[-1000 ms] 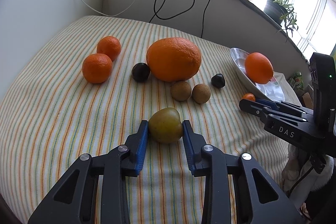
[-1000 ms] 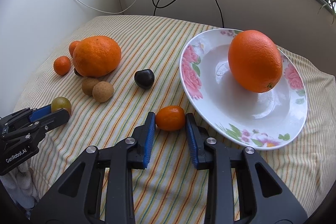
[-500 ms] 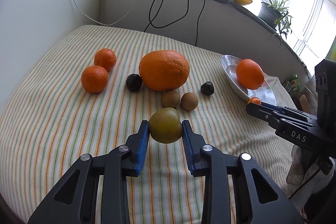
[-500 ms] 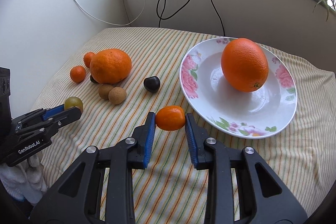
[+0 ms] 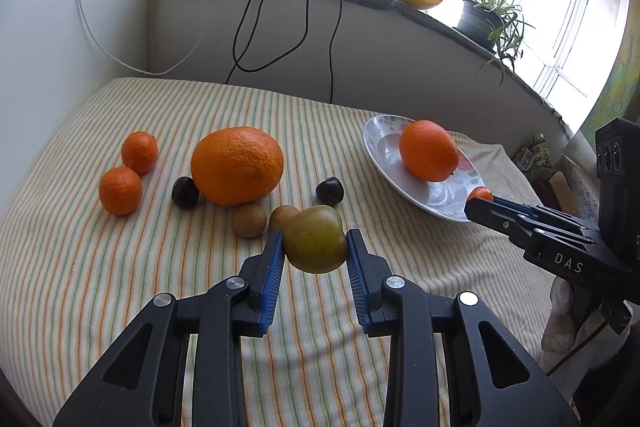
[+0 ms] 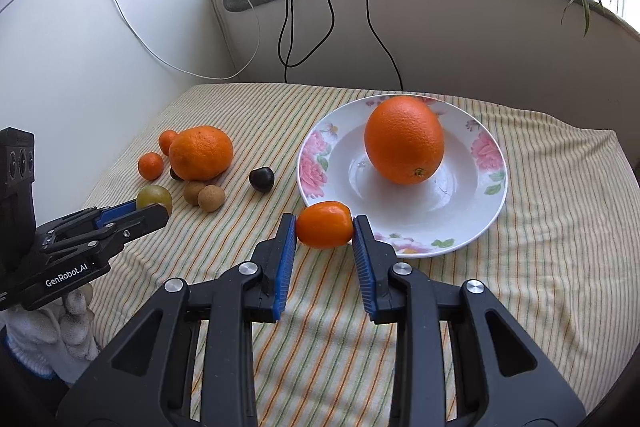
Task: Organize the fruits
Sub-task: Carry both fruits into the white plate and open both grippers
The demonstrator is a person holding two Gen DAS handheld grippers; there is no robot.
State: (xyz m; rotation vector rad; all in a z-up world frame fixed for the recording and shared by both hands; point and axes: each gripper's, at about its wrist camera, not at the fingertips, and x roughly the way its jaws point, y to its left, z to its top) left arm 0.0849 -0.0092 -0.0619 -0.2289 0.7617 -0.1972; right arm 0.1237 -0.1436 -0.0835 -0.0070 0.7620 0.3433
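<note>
Two handheld grippers hang above a table covered in a striped cloth [image 5: 120,287]. The left gripper [image 5: 315,247] has its blue pads closed on a yellow-green fruit [image 5: 316,239], held clear of the cloth. The right gripper [image 6: 325,231] clamps a small orange fruit [image 6: 325,225] just beside the near rim of a flowered plate [image 6: 486,155], which holds a large orange [image 6: 404,141]. More oranges, two brown fruits and two dark fruits lie on the cloth to the left.
</note>
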